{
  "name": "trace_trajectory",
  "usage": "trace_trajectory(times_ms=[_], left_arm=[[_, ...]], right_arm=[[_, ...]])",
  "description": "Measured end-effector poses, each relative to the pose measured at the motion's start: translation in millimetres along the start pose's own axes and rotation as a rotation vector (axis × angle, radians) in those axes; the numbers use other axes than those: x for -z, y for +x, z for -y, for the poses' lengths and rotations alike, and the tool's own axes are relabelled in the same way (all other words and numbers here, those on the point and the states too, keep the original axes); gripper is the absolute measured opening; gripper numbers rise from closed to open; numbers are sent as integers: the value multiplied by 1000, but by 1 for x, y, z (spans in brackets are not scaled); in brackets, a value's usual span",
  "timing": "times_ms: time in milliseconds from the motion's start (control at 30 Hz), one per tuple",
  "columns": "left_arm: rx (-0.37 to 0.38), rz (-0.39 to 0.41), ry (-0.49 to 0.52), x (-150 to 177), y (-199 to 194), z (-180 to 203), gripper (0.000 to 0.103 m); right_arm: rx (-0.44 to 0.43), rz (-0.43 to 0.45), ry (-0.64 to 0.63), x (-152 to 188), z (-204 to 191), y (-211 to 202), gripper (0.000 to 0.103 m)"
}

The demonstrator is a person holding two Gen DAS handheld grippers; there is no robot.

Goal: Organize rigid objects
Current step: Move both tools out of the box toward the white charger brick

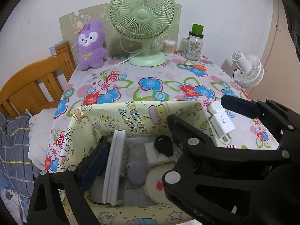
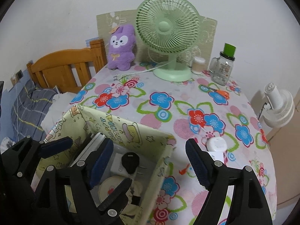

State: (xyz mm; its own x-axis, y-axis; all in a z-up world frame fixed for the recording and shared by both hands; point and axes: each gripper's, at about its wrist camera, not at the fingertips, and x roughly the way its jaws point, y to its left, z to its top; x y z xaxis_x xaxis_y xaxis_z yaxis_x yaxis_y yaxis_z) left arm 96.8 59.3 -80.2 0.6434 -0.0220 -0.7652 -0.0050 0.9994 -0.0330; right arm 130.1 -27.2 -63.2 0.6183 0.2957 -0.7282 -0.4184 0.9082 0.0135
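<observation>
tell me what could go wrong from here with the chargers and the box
The white chargers lie outside the box, close against its soft wall; a reach by the open right gripper might snag and tip that wall. The open left gripper hangs over the crowded box and could knock the upright white case.

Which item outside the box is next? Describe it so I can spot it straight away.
Start at the yellow cartoon-print box at the near edge of the floral tablecloth. Just beyond the box's right-hand wall, two white pieces lie on the cloth. Take the white charger: rectangular, with printed lettering and metal prongs, unlike the rounded white plug touching its far end.
</observation>
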Motion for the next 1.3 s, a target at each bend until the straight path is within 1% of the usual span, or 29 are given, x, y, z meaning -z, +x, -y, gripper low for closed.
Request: trace_trajectory(times_ms=[300,467,800,933,1100,1300], left_arm=[[-8,28,24,-1,-13,18,98],[-8,42,41,-2,-20,28,98],[1,64,64,-5,-33,51,98],[8,61,66,-4,-35,60,98],[19,72,76,-2,-38,72,98],[33,93,112,-1,-42,90,98]], right_arm=[[5,19,30,5,15,-18,82],[21,30,48,7,25,-27,87],[39,50,82,12,45,-48,88],[47,54,94,17,53,-54,88],[64,52,113,23,63,-62,88],[115,62,131,30,77,-73,88]])
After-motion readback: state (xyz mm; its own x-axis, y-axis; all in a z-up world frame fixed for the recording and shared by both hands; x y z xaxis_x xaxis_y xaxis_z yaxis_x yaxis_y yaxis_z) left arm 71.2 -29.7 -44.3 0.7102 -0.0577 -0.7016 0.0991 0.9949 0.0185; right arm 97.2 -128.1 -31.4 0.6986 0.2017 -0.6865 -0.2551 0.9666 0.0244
